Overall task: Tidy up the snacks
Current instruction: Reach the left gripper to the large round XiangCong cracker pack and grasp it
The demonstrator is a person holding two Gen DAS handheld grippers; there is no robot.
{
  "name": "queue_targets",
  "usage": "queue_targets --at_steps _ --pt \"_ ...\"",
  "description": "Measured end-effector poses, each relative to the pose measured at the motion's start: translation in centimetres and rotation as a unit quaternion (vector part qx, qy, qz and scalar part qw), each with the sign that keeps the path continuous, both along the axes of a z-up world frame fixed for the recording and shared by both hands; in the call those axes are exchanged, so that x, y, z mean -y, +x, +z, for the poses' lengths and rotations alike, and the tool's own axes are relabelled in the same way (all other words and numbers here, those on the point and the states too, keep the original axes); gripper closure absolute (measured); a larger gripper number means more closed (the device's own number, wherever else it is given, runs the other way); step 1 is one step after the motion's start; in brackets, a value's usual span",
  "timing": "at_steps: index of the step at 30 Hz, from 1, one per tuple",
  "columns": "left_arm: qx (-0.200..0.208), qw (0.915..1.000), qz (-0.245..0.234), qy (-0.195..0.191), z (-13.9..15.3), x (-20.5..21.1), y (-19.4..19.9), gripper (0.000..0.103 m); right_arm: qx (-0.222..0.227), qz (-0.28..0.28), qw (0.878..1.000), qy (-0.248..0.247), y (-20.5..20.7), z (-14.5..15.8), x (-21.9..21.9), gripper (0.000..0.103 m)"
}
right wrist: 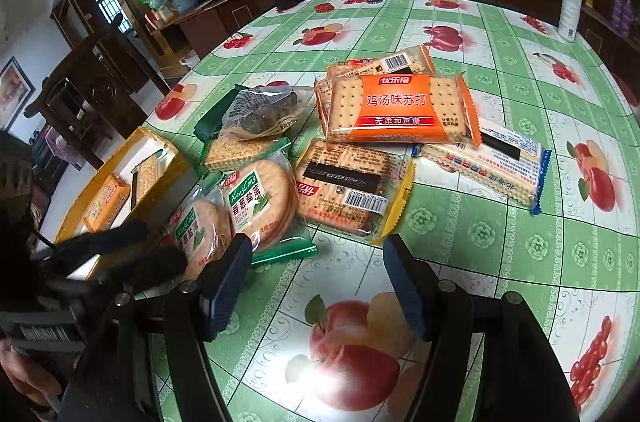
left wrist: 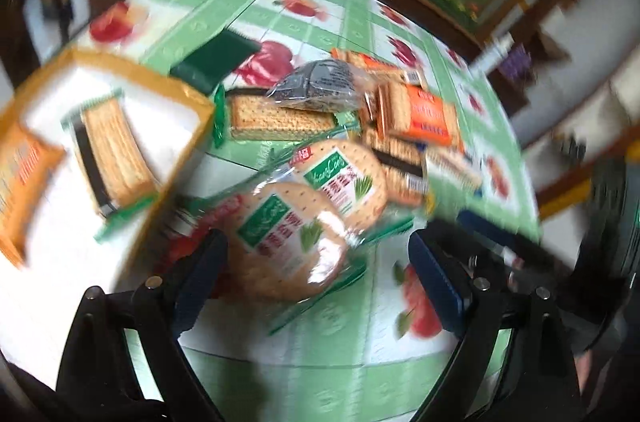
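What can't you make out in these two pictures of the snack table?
- Left wrist view: print on the round cracker packs is smeared by motion blur.
- Right wrist view: the orange box's near end is hidden behind the left gripper.
- Right wrist view: the lower orange cracker pack is mostly covered by the one stacked on it.
- Both views: what is inside the dark clear bag is too unclear to tell.

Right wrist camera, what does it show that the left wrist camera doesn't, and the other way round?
Only the right wrist view shows the white bottle at the table's far edge, and the blue-edged cracker pack sharply. Only the left wrist view looks down into the yellow box, showing the cracker pack inside clearly. Both show the round scallion cracker packs, the orange soda cracker pack and the fruit-print tablecloth.
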State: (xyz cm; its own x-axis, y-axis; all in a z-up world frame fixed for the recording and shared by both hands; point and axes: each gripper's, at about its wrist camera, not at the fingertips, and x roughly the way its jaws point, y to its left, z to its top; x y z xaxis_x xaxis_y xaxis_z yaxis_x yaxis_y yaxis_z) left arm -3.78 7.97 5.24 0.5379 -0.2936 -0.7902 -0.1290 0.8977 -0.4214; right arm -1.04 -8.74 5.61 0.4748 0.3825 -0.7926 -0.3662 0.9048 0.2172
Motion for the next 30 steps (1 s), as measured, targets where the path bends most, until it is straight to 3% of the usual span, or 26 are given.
queue_targets --at_steps 3,7,12,17,20,23,28,30 --pt "-0.016 0.9993 0.033 -0.006 -0.8 0.4 1.0 0.011 -0.002 -0.003 1.0 0.002 0.3 -0.1 1.0 0.033" --pt "-0.03 0.9975 0.055 0.033 -1.3 1.0 1.7 0.011 -0.003 -0.008 1.0 0.013 0.5 -0.2 2.3 0.033" --pt "-0.04 0.9966 0.067 0.026 -1.3 0.4 1.2 0.011 -0.009 -0.014 1.0 0.026 0.8 -0.6 3.4 0.032" --pt "-0.058 0.9948 0.069 0.047 -1.8 0.7 1.0 0.011 -0.017 -0.014 0.999 0.041 1.1 -1.3 3.8 0.032" --pt "-0.048 0.9942 0.092 0.028 -1.8 0.2 0.4 0.011 -0.019 -0.008 0.999 0.041 1.0 -1.5 3.8 0.032" --pt "-0.08 0.9904 0.112 0.01 -3.0 -0.1 1.1 0.008 -0.019 -0.007 0.999 0.045 1.1 -1.5 3.9 0.032" --pt "-0.076 0.9908 0.105 0.039 -3.0 1.0 1.7 0.006 -0.02 -0.002 0.999 0.042 1.0 -1.4 4.1 0.032" --pt "-0.079 0.9924 0.073 0.06 -3.1 1.6 2.2 0.006 -0.018 -0.001 0.999 0.042 1.1 -1.1 4.1 0.032"
